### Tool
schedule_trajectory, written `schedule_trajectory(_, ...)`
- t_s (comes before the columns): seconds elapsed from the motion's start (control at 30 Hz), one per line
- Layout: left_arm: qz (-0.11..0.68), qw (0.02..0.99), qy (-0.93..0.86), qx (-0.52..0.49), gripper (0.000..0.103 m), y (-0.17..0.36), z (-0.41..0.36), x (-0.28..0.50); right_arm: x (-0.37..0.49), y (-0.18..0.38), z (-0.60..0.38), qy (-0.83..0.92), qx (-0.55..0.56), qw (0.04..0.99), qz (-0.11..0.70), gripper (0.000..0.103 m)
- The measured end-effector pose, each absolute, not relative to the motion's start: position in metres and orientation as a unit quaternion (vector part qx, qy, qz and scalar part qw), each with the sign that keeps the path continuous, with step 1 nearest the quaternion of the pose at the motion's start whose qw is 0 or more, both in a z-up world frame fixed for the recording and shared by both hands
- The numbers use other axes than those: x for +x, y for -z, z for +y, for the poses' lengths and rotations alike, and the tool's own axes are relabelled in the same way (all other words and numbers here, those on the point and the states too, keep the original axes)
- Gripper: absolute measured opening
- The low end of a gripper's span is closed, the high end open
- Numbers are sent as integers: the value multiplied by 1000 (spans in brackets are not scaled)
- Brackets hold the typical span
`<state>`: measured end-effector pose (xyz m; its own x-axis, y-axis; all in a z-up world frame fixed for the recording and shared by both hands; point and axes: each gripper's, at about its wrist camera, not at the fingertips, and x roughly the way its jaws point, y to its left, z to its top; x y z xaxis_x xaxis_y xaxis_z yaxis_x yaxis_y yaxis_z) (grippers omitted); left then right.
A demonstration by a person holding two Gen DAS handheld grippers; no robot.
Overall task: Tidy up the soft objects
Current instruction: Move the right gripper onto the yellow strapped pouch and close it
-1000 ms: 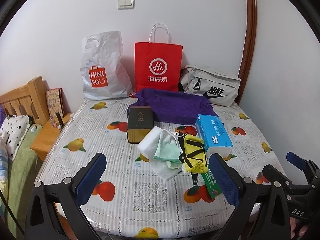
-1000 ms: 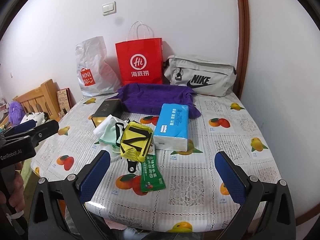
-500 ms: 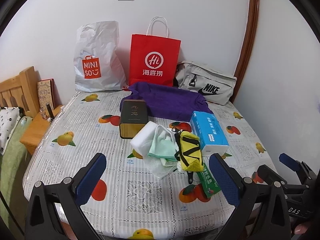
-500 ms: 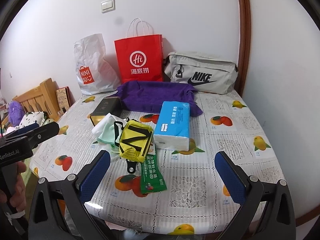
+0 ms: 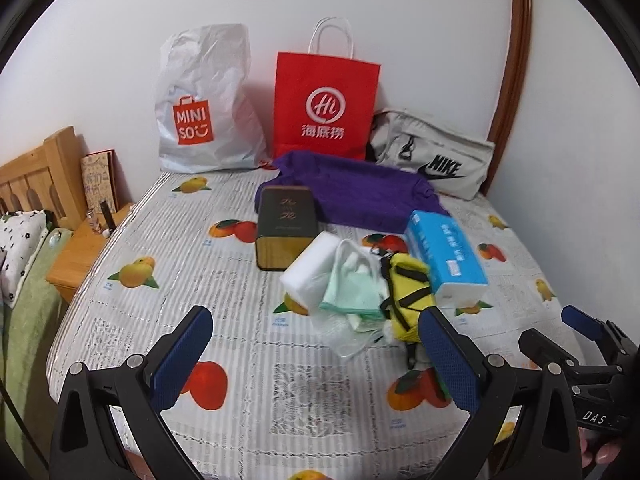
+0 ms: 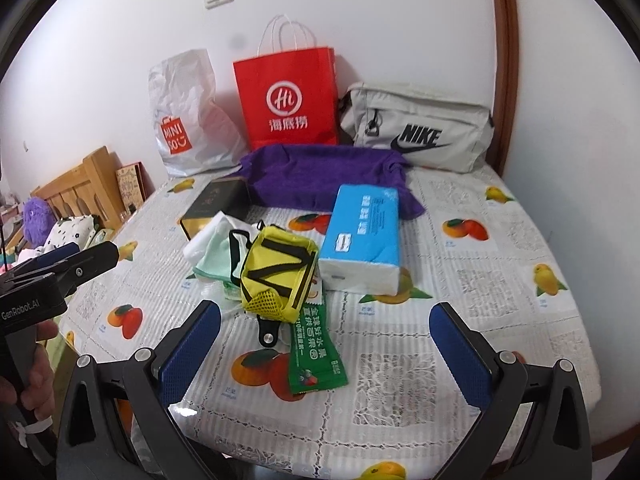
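Soft objects lie heaped near the middle of a table [image 6: 500, 240] covered in a fruit-print cloth: a yellow mesh pouch [image 6: 278, 276] with black straps rests on a mint-green cloth [image 5: 352, 292] and a white folded cloth [image 5: 308, 268], with crumpled clear plastic showing beneath them toward the near edge. Touching the pouch on its right side sits a blue tissue pack [image 6: 362, 236], and a green snack packet [image 6: 316, 354] pokes out from under the pouch toward the near edge. A dark box [image 5: 286, 226] with a gold end stands just behind the white cloth, and a purple towel [image 6: 320, 178] spreads behind it toward the far edge. Along that far edge, against the wall, stand a white plastic shopping bag [image 5: 204, 108], a red paper bag [image 5: 326, 108] and a grey waist bag [image 6: 420, 132] (all three upright or leaning on the wall). Both tools hover over the near edge, touching nothing: the left gripper [image 5: 316, 358] has its blue-padded fingers spread wide with nothing between them, and the right gripper [image 6: 326, 354] is likewise spread wide and empty. A hand [image 6: 32, 376] grips the left tool's handle at the left edge of the right wrist view.
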<state>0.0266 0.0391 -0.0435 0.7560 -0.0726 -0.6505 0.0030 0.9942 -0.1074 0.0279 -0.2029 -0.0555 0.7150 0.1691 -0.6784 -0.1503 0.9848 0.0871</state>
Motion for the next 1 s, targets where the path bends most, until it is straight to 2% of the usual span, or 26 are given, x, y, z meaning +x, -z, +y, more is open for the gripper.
schedule_trajectory(0.67,388,919,-6,-66,103,101,79,67,107,127,-162,-157,42,889,428,102)
schedule_trajectory(0.9,410,910,-16,-65,103,116,94,84,125,136,-146,-161,44,882,440,99)
schedule_trajectory(1.0,414,906,-6,-81,103,120,100,88,132,141,-136,-162,26,879,449,93)
